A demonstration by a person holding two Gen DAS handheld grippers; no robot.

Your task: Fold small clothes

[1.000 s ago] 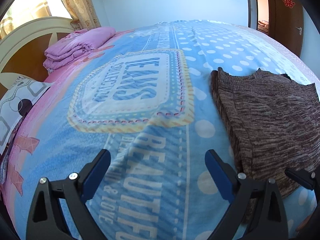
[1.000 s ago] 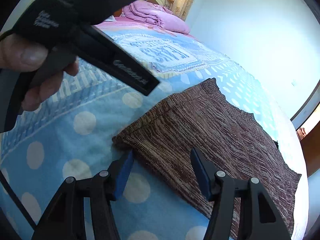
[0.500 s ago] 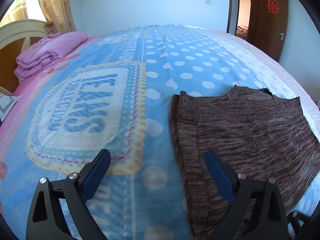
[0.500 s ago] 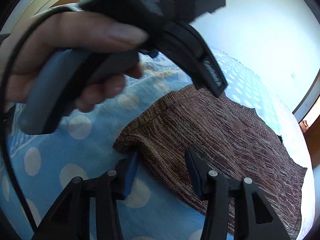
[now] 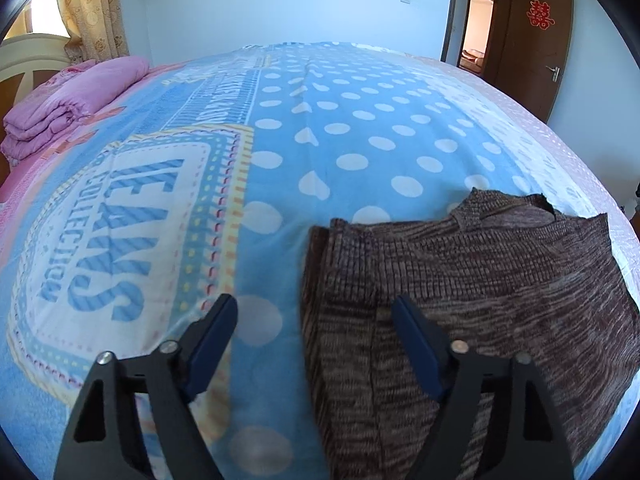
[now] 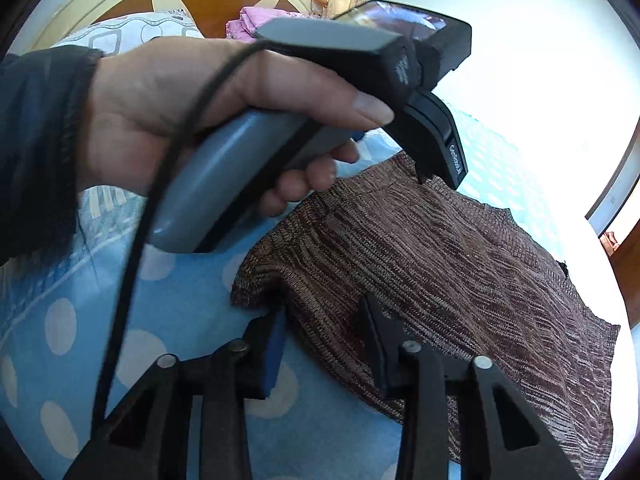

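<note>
"JEANS COLLECTION" reads on the dotted blue bedspread (image 5: 360,128); both grippers' jaws, just closing, straddle the brown knit sweater (image 5: 480,280) unclamped.

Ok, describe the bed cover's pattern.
Blue bed cover with white polka dots and a "JEANS" patch; left wrist view shows it best.

I note the brown sweater (image 5: 472,280) is a coarse ribbed knit, matt, mottled with pale flecks. The bedspread (image 5: 360,128) under it reads as soft, matt printed cloth. The pink quilt (image 5: 72,100) looks smooth and slightly puffy. Gripper fingers (image 5: 212,340) are matt black plastic with blue pads and shiny metal pins. I see a varnished wooden door (image 5: 536,40), semi-gloss. The handle (image 6: 224,184) looks smooth grey plastic.
</note>
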